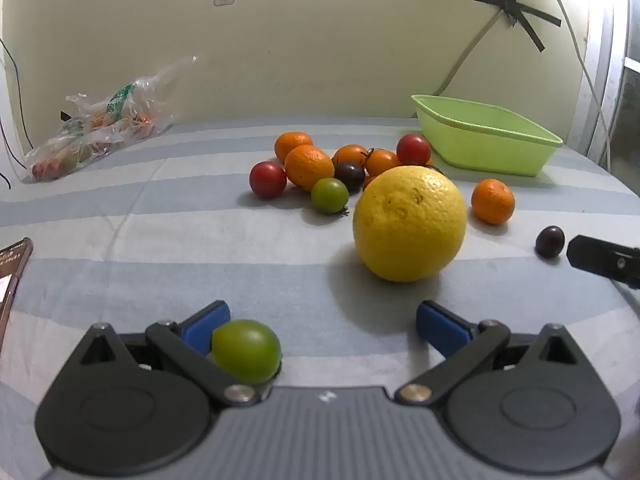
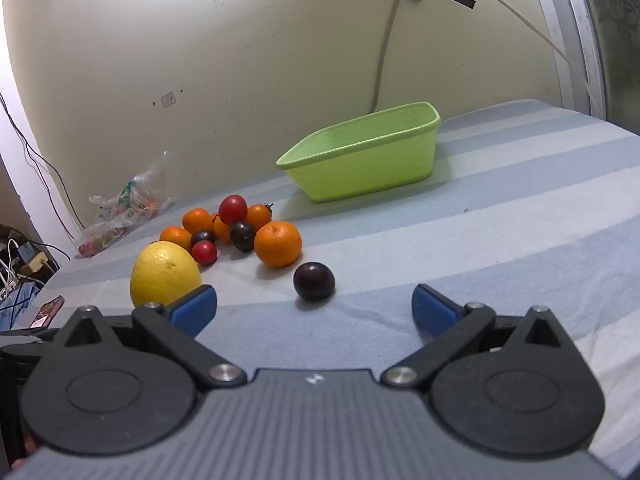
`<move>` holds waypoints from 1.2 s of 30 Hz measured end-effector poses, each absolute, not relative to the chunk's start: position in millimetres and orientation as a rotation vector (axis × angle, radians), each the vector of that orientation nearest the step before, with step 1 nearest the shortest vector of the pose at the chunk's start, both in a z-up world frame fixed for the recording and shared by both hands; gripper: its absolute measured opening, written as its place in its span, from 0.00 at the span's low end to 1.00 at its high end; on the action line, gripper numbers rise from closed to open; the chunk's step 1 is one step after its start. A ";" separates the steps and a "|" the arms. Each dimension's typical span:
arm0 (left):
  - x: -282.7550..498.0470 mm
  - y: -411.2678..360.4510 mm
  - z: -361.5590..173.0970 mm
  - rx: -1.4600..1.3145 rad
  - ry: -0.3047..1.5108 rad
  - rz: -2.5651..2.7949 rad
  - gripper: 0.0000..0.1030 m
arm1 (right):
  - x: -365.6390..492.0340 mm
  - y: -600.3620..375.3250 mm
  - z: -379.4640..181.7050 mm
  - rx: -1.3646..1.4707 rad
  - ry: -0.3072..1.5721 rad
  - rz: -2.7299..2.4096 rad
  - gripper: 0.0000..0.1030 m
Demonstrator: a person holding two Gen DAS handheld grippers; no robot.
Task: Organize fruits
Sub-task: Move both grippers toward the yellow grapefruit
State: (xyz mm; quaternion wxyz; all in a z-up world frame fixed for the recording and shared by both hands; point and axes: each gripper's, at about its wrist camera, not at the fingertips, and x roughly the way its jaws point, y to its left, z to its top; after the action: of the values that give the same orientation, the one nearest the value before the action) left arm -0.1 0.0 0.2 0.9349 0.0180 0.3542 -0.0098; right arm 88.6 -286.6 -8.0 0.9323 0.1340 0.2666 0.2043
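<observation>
My left gripper (image 1: 323, 322) is open. A green tomato (image 1: 246, 350) lies against its left finger, not clamped. Ahead sits a big yellow citrus (image 1: 410, 223), seen too in the right wrist view (image 2: 165, 274). Behind it is a cluster of mandarins (image 1: 309, 167), red tomatoes (image 1: 267, 179), dark ones and a second green tomato (image 1: 329, 195). One mandarin (image 1: 493, 201) sits apart on the right. My right gripper (image 2: 314, 307) is open, and a dark tomato (image 2: 314, 281) lies just ahead between its fingers. The green tub (image 2: 362, 170) stands at the back.
A plastic bag of produce (image 1: 94, 132) lies at the far left by the wall. A phone (image 1: 10, 276) lies at the left edge of the striped cloth. The right gripper's finger (image 1: 604, 260) shows at the right of the left wrist view.
</observation>
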 end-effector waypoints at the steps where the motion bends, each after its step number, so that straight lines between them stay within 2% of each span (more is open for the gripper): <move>1: 0.0 -0.2 0.4 0.032 0.723 -0.023 1.00 | 88.7 -286.5 -8.0 0.274 0.545 0.418 1.00; 8: -5.5 13.6 7.7 -0.044 0.682 -0.074 1.00 | 89.0 -285.6 -8.3 0.273 0.546 0.417 1.00; 12: -22.5 31.9 12.5 -0.047 0.576 -0.079 1.00 | 87.3 -283.9 -7.0 0.269 0.525 0.424 1.00; 19: -24.6 68.4 22.5 -0.094 0.495 -0.028 1.00 | 79.3 -281.9 2.2 0.227 0.453 0.446 1.00; 22: -19.0 88.7 21.7 -0.147 0.479 0.029 0.97 | 83.2 -277.0 7.0 0.242 0.439 0.498 0.89; 25: -14.2 103.3 16.6 -0.241 0.517 -0.006 0.86 | 90.9 -268.5 15.3 0.283 0.463 0.603 0.73; 28: -16.0 109.6 16.9 -0.269 0.493 -0.035 0.85 | 101.3 -256.7 21.5 0.303 0.495 0.666 0.61; 34: -24.4 113.2 15.2 -0.308 0.455 -0.093 0.83 | 127.6 -231.9 21.0 0.388 0.617 0.785 0.48; 35: -23.3 115.7 14.7 -0.328 0.457 -0.096 0.83 | 131.4 -223.5 20.1 0.391 0.642 0.801 0.43; 36: -22.1 119.6 14.0 -0.353 0.459 -0.098 0.83 | 132.4 -219.8 19.6 0.387 0.654 0.807 0.44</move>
State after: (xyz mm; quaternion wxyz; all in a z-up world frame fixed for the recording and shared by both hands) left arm -22.1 119.6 14.0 0.9572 -0.1738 0.2264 -0.0481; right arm 132.4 -219.8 19.6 0.8502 0.1838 0.3107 0.3833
